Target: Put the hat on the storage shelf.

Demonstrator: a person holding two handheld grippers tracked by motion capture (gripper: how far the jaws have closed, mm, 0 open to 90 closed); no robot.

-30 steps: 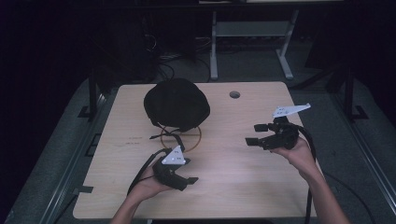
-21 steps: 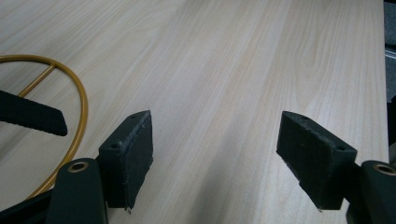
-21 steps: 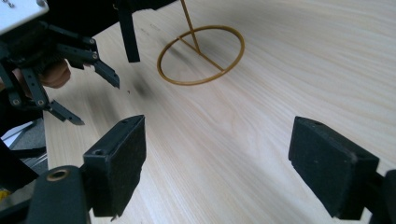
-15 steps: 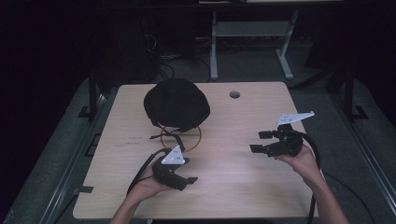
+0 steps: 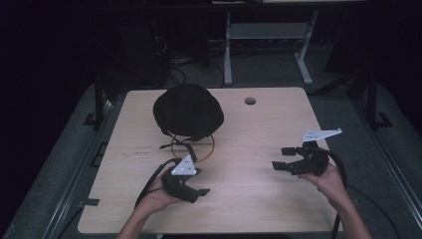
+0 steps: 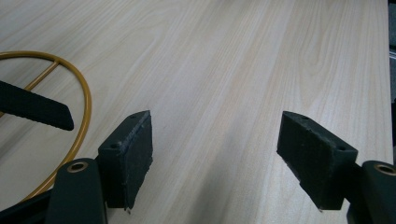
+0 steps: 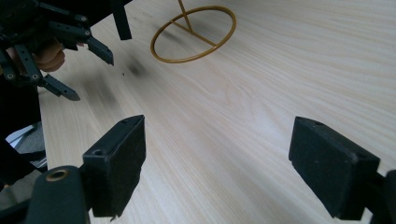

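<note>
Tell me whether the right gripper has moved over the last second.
Yes. In the high view the right gripper has drifted toward the person and down the table, farther from the round hole in the tabletop.

One wooden table (image 5: 259,149) before you. One black hat (image 5: 187,110) on one gold wire stand; stand's base, one ring (image 5: 193,148) with one crossbar. One round hole (image 5: 250,101) in tabletop. Two grippers in your two hands: left gripper (image 5: 195,186), right gripper (image 5: 282,159). Two black jaws per gripper, four jaws total, each pair spread apart, nothing between. One grey three-cornered plate per gripper, two total.
</note>
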